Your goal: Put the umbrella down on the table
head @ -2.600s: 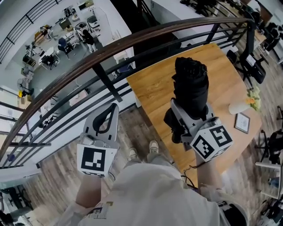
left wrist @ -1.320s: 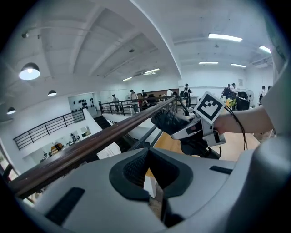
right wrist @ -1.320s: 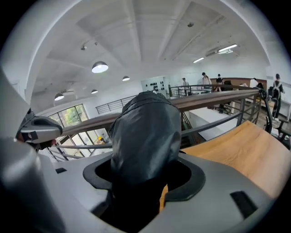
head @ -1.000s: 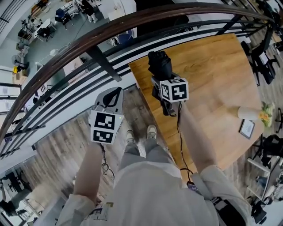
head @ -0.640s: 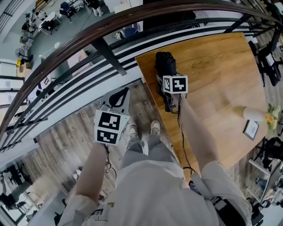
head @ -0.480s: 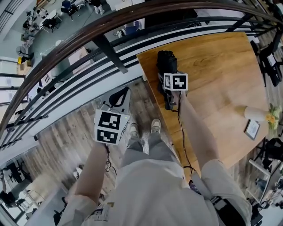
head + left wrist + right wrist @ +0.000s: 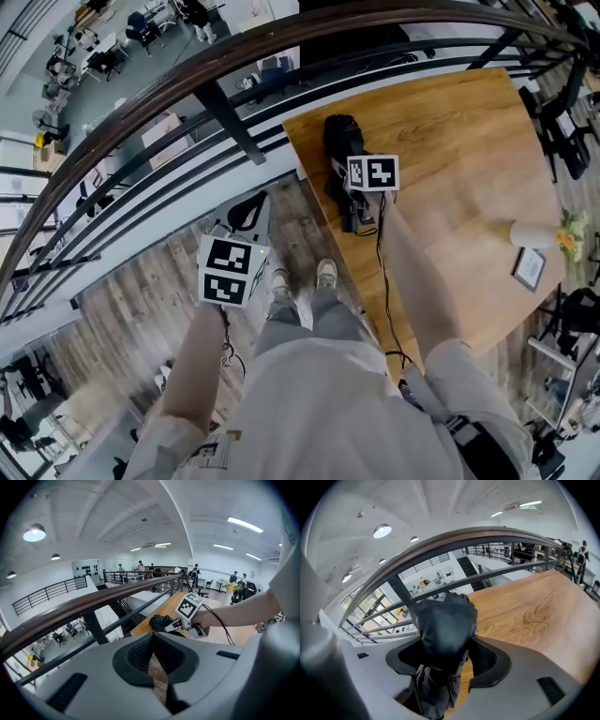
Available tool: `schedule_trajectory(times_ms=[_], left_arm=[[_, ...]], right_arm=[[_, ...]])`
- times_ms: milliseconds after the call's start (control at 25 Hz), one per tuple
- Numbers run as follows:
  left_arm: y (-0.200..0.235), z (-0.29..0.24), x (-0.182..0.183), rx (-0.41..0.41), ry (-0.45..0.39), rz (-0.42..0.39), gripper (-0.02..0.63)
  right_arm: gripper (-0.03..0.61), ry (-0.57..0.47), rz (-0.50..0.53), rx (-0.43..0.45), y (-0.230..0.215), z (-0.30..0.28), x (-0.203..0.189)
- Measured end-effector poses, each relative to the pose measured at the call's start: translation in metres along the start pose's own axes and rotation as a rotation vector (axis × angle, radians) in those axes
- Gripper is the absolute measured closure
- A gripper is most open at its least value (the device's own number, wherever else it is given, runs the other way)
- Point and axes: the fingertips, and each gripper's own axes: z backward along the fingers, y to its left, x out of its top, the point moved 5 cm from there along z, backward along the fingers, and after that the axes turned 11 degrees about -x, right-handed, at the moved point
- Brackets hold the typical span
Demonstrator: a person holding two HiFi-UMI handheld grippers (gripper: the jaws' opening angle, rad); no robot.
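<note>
The folded black umbrella (image 7: pixel 342 139) lies low over the near left corner of the wooden table (image 7: pixel 450 141); whether it touches the top I cannot tell. My right gripper (image 7: pixel 345 167) is shut on it, with its marker cube just behind. In the right gripper view the umbrella (image 7: pixel 443 620) fills the gap between the jaws of the right gripper (image 7: pixel 447 657), and its fabric hangs below. My left gripper (image 7: pixel 247 212) hangs over the floor left of the table, shut and holding nothing. The left gripper (image 7: pixel 152 651) view shows the umbrella (image 7: pixel 161 622) at the table's edge.
A dark railing with a brown handrail (image 7: pixel 187 84) runs just beyond the table and the grippers, with an open drop behind it. A white vase with flowers (image 7: pixel 539 232) and a small picture frame (image 7: pixel 529 268) stand at the table's right. Chairs (image 7: pixel 562 141) stand further right.
The right gripper has carried the umbrella from high up near my head down and away to the table's near left corner. The left gripper has barely moved.
</note>
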Motion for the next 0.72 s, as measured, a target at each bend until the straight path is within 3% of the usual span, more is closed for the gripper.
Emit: schedule_trajectory(times_ms=[40,240,360,440,720], left_arm=[[-0.002,0.002,0.005,0.0,-0.009,-0.005,0.597],[-0.008,0.014,0.032,-0.011,-0.056,-0.039,0.597],[-0.009,0.024,0.053,-0.007,-0.094,-0.075,0.597],[-0.012,0.035,0.068,0.001,-0.126,-0.094,0.597],[-0.019,0.091,0.115,0.064,-0.213,-0.244,0.597]], right_arm=[[0.288,-0.007,0.012,0.021,0.001,0.012,0.003],[0.374,-0.108,0.033,0.092,0.007,0.08,0.031],[0.416,-0.228,0.034,0.13,0.013,0.128,0.055],[0.488,-0.317,0.035,0.152,0.016,0.165,0.069],[0.505,-0.57,0.051,0.186,0.037,0.285,0.094]])
